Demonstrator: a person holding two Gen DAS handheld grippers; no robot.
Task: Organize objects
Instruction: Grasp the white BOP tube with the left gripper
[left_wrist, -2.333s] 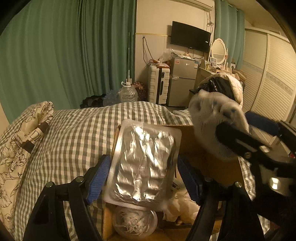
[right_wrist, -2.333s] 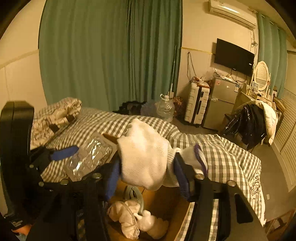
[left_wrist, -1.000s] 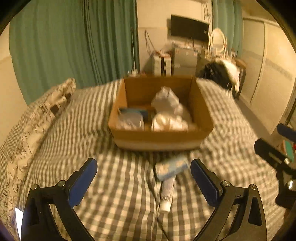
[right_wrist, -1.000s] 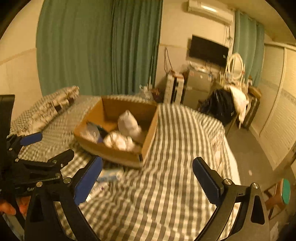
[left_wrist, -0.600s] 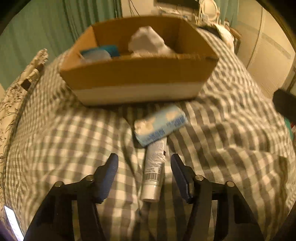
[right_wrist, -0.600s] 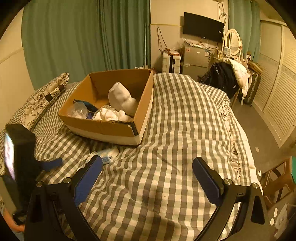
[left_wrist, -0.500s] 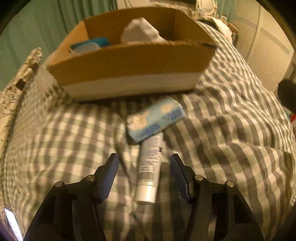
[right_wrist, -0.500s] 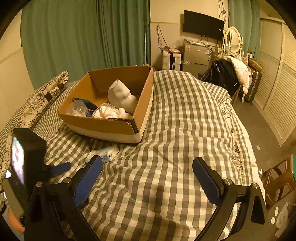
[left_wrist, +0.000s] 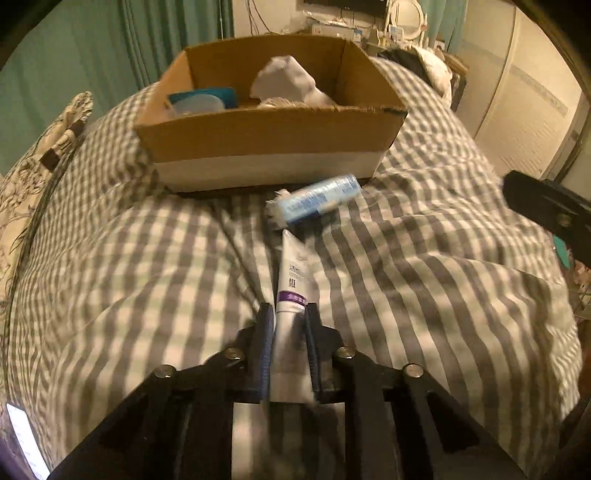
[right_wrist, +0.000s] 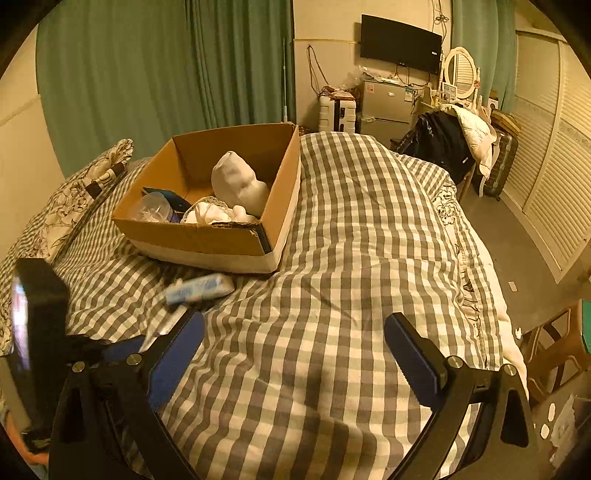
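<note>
My left gripper (left_wrist: 290, 314) is shut on the cap end of a white tube with a purple band (left_wrist: 291, 280) lying on the checked bedcover. A blue tissue pack (left_wrist: 314, 201) lies just beyond it, also in the right wrist view (right_wrist: 199, 288). A cardboard box (left_wrist: 266, 136) behind holds a white sock (right_wrist: 238, 184), a clear container (right_wrist: 153, 210) and other items. My right gripper (right_wrist: 295, 343) is wide open and empty above the bed, right of the box (right_wrist: 207, 240).
A patterned pillow (right_wrist: 74, 195) lies at the left of the bed. Green curtains (right_wrist: 166, 66) hang behind. A chair with clothes (right_wrist: 454, 144), a fridge and a suitcase stand at the far right. The bed's right edge (right_wrist: 491, 280) drops to the floor.
Both grippers let the foil pack and the sock go into the box and drew back. My left gripper then came down and closed on the white tube.
</note>
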